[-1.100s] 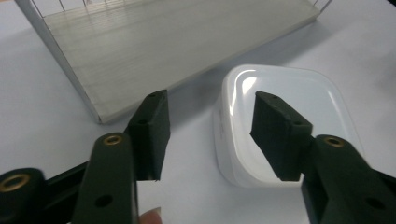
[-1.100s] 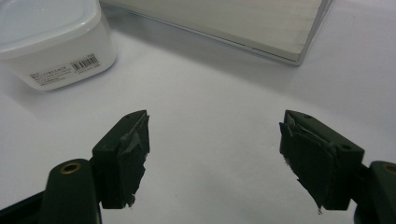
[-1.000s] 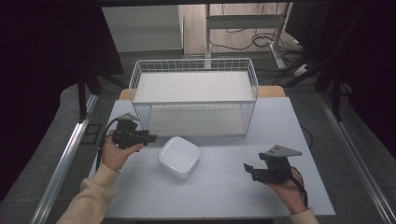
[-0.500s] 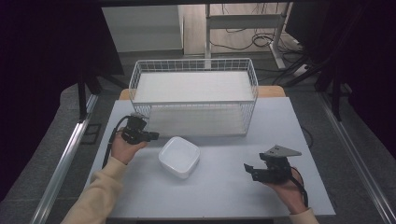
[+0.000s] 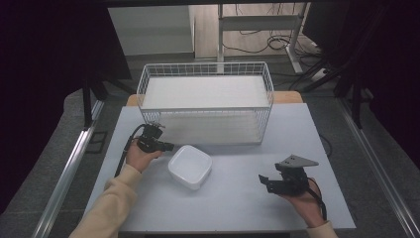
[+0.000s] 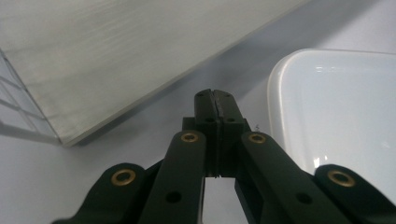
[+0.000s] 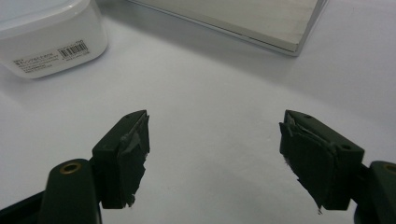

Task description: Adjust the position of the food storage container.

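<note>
Left gripper point(image 5: 159, 145): jaws fully closed, pad against pad, nothing between them; the tips sit low over the tabletop point(image 5: 237, 198), just beside the left rim of the white container point(image 5: 190, 166), not touching it as far as can be seen. Right gripper point(image 5: 271, 182): jaws wide apart, empty, pads worn and ragged, held over bare tabletop well right of the container. The container stands open side up at near centre-left, just in front of the wire basket point(image 5: 205, 69) at the far edge. Open room lies between container and right gripper. A barcode label point(image 7: 49, 55) shows on the container's side; its small print is too fine to read.
</note>
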`<state>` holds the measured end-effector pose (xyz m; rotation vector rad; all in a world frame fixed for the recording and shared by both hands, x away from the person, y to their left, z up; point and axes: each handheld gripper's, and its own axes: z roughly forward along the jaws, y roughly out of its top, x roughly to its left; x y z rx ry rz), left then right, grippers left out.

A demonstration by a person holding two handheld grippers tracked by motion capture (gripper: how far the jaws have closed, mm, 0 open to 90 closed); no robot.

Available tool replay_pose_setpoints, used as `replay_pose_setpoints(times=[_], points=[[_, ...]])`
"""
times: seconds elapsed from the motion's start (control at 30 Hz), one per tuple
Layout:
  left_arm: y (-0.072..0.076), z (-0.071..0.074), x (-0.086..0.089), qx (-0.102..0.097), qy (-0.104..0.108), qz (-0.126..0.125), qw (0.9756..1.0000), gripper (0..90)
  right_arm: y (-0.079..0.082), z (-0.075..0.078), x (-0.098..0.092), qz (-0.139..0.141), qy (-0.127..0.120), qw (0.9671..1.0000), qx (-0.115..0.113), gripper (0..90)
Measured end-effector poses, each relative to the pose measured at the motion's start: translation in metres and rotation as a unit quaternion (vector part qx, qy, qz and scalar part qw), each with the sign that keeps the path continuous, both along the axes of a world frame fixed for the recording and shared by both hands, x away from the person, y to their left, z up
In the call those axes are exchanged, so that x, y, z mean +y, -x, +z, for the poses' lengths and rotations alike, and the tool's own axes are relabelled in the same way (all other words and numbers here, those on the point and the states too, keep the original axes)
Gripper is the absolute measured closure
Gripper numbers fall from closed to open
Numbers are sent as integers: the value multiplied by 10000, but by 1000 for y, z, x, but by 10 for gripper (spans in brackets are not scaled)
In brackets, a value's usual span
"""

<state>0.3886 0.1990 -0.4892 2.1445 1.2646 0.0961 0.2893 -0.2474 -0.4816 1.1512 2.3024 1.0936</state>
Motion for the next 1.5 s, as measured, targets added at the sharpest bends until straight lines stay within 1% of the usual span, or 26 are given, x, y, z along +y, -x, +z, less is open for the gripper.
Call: replay_pose_setpoints(times=[0.07,0.2,0.23,0.27,0.33,0.4,0.53,0.7,0.83,0.9,0.93,0.97,1.0,1.07,1.1,1.13,1.23,1.33,1.5], points=[[-1,-2,-1,20,-14,-18,10000,899,0,0,0,-8,-7,10000,12,238],[-3,-5,-4,61,44,-88,9999,899,0,0,0,-7,-2,10000,16,238],[-3,-6,-6,107,96,-153,9998,899,0,0,0,-2,10,10000,16,238],[-3,-6,-6,107,96,-153,9998,899,0,0,0,-2,10,10000,16,238],[-3,-8,-9,137,128,-216,9996,899,0,-1,1,1,18,10000,11,238],[-4,-9,-11,147,112,-306,9994,899,0,-1,1,7,13,10000,19,238],[-5,-12,-14,206,172,-372,9989,899,1,-1,1,15,8,10000,16,238],[-6,-14,-17,230,109,-420,9988,900,1,-1,1,18,15,10000,20,238],[-6,-15,-19,221,158,-425,9987,900,1,-1,1,24,16,10000,18,238],[-6,-15,-21,244,124,-463,9986,900,1,-1,1,26,20,10000,18,238],[-6,-14,-23,232,93,-489,9985,900,1,-1,1,32,33,10000,16,238],[-6,-13,-27,216,98,-536,9983,900,1,-2,2,33,44,10000,23,238],[-6,-13,-27,216,98,-536,9983,900,1,-2,2,33,44,10000,23,238],[-6,-12,-33,204,102,-628,9978,900,2,-1,2,44,49,10000,19,238],[-7,-11,-38,201,43,-725,9972,900,2,-1,2,42,51,10000,14,238],[-7,-11,-38,201,43,-725,9972,900,2,-1,2,42,51,10000,14,238],[-7,-10,-46,162,119,-781,9967,900,2,-1,1,41,53,10000,14,238],[-6,-9,-53,177,107,-923,9955,900,2,-2,1,48,56,10000,22,238],[-3,-10,-64,196,98,-1060,9941,900,2,-2,2,49,60,10000,39,238]])
